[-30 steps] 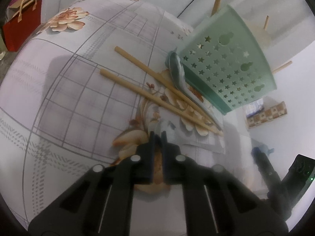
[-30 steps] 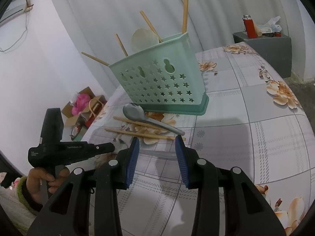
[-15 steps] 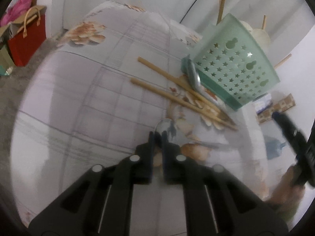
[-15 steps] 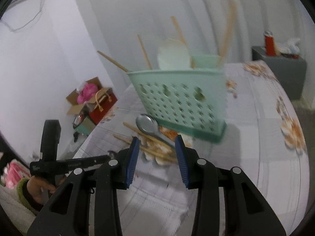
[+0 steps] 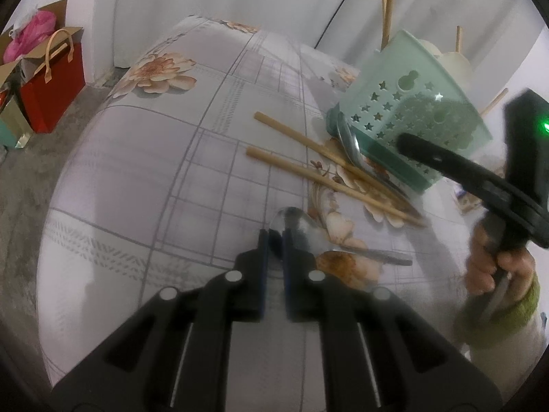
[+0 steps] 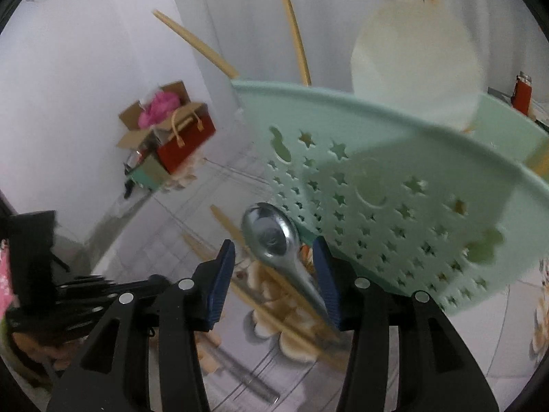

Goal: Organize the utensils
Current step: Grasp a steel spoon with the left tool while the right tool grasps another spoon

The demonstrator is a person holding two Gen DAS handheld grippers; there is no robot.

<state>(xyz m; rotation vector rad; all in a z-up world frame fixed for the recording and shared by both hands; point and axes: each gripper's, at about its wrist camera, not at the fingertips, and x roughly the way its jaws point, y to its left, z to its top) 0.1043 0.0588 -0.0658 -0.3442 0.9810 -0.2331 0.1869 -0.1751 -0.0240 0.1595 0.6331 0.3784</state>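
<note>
So the biggest thing here is the table under a glossy grey checked cloth with peach flower prints (image 5: 161, 158), smooth and a bit shiny. On it stands a mint-green plastic utensil basket punched with star and gourd-shaped holes (image 6: 405, 213), holding pale wooden chopsticks (image 6: 295, 34) that lean out at angles, plus a round cream-coloured ladle or spoon head (image 6: 415, 65), too blurry to tell which.

Off the table edge there's a red paper gift bag with tan handles (image 5: 51, 82) beside an open cardboard box with something pink in it (image 5: 32, 29).

Two loose bamboo chopsticks (image 5: 308, 171) lie crossed on the cloth right by the basket's base, and a shiny steel spoon (image 6: 274, 237) rests across them, bowl up against the basket.

The right gripper (image 6: 274, 274) has just been opening its blue-padded jaws; that spoon sits between them, but the pads aren't pressing on it. The basket wall crowds it on the right.

The left gripper (image 5: 274, 254) is clamped on a second steel spoon (image 5: 343, 247), bowl at the fingertips, handle trailing right over the cloth.
</note>
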